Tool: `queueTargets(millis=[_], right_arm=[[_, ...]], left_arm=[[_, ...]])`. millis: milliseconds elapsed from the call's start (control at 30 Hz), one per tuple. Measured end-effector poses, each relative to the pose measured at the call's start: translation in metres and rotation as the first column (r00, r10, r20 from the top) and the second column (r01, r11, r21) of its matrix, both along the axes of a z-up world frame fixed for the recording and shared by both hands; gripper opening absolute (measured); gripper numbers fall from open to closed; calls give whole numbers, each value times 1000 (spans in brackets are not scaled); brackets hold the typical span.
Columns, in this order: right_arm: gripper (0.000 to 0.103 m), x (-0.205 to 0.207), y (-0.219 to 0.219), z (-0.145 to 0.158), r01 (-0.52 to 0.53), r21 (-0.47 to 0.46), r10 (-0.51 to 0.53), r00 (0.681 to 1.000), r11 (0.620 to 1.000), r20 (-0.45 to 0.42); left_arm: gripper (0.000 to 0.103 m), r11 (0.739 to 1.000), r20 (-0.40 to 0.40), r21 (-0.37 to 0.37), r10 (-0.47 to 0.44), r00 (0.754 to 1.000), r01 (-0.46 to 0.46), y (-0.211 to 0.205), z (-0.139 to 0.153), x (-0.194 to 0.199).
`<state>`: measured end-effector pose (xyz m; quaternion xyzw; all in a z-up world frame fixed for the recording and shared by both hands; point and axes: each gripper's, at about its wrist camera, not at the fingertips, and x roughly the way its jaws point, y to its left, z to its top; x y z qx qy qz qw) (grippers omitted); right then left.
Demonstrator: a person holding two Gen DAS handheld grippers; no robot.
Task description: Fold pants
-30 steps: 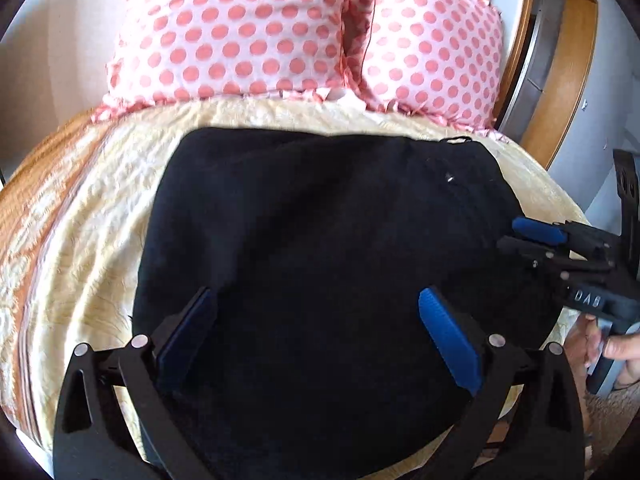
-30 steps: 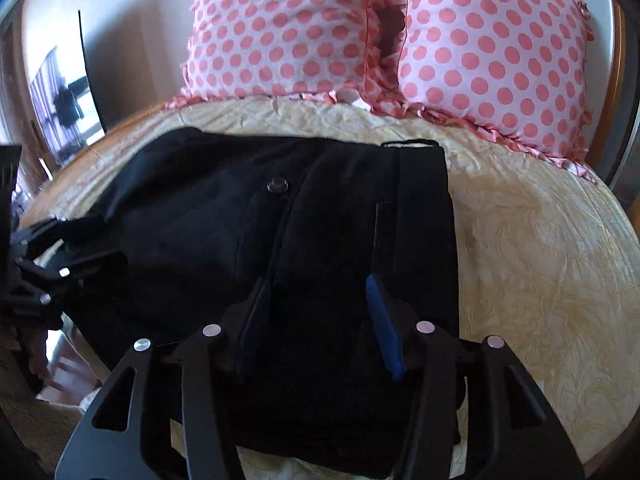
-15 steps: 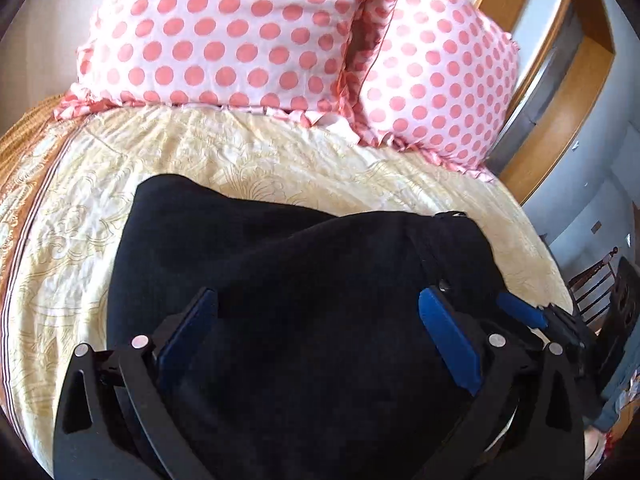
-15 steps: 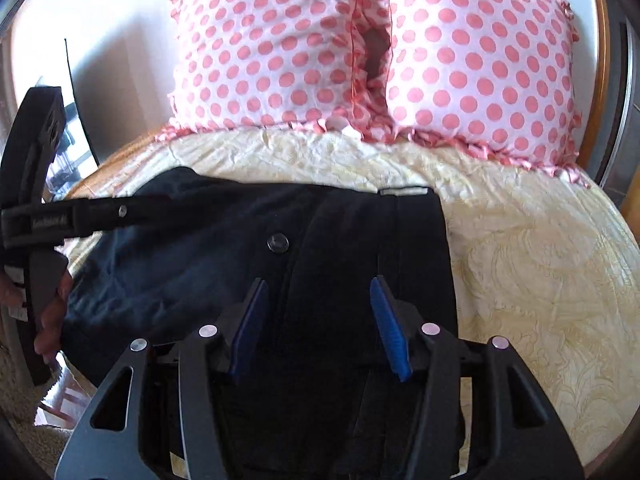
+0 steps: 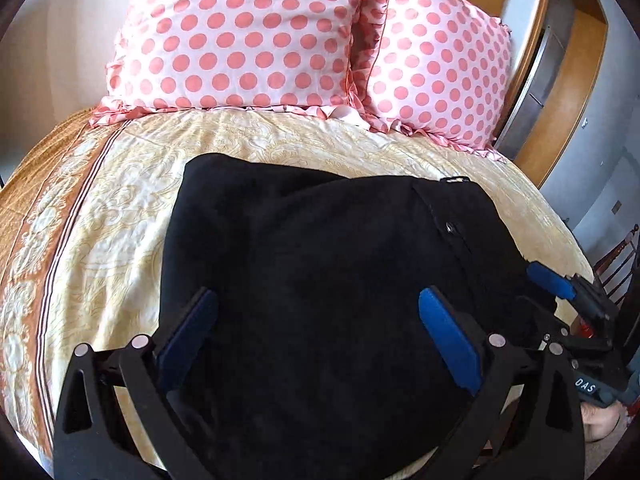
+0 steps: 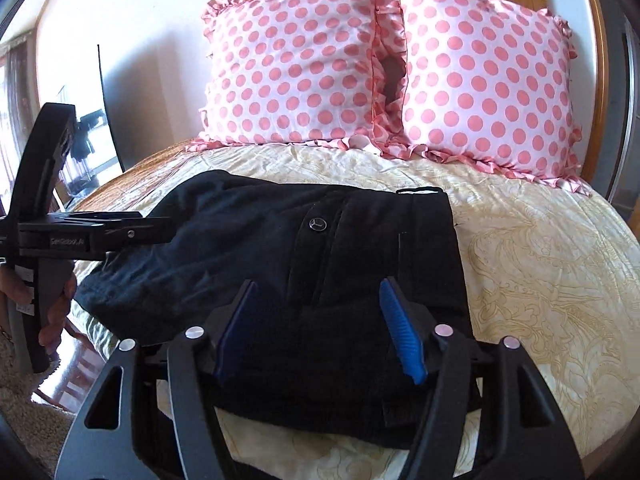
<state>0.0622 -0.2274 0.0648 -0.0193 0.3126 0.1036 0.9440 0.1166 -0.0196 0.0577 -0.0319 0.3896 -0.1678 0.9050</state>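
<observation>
A pair of black pants (image 6: 304, 280) is shown lying on a bed (image 6: 540, 264) covered with a cream, paisley-patterned spread, folded into a compact, roughly rectangular bundle. In the right wrist view the bundle fills the middle of the picture, with a round button (image 6: 319, 224) facing up near its centre and a waistband edge towards 1 o'clock. Two pink polka-dot pillows (image 6: 384, 72) are propped against the headboard at 12 o'clock, well apart from the pants.

The right gripper (image 6: 318, 330) is seen at 6 o'clock in its own view, hanging over the near edge of the bundle. Its blue fingers (image 6: 402, 338) have just been opening and now stand well apart; cloth lies below and between them, but nothing is pinched. The left gripper (image 5: 320, 344) is likewise seen spread wide over the black cloth in its own view, with nothing held. From the right wrist view it appears at 9 o'clock, gripped by a hand (image 6: 52, 308), at the left edge of the bundle.

The step in hand is judged to be the release after a fold, with the task near its end. If a further fold is wanted, the near edge would need to be pinched by both grippers, lifted together and carried towards 12 o'clock, so that the layers stay aligned. Otherwise, only smoothing of the slightly rumpled left side is called for.
</observation>
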Motion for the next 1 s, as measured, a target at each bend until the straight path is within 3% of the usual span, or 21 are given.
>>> queueTargets(millis=[100, 167, 233, 400, 500, 700, 900, 1000], right_arm=[[69, -3, 7, -27, 25, -59, -29, 997, 998, -67], [69, -8, 8, -31, 29, -68, -31, 999, 997, -22], [69, -5, 5, -22, 31, -42, -33, 998, 999, -44], [69, -10, -28, 16, 96, 63, -98, 995, 993, 36], [69, 16, -54, 17, 163, 76, -160, 986, 984, -53], [69, 64, -85, -15, 207, 200, -151, 953, 958, -265], [69, 71, -86, -26, 199, 210, -130, 944, 957, -303], [78, 73, -91, -30, 220, 227, -141, 937, 949, -319]], left_arm=[[101, 998, 14, 69, 11, 1000, -12, -1, -18, -22], [101, 991, 10, 132, 10, 1000, -11, -5, -35, -24], [101, 987, 77, 156, 13, 997, -25, -7, -38, -31], [101, 990, 81, 138, 22, 996, -33, 0, -31, -37], [101, 985, 82, 171, 23, 996, -37, -4, -34, -38], [101, 985, 79, 166, 35, 996, -48, -4, -35, -40], [101, 984, 86, 170, 35, 996, -49, -5, -36, -41], [101, 984, 90, 169, 36, 995, -51, -6, -37, -41]])
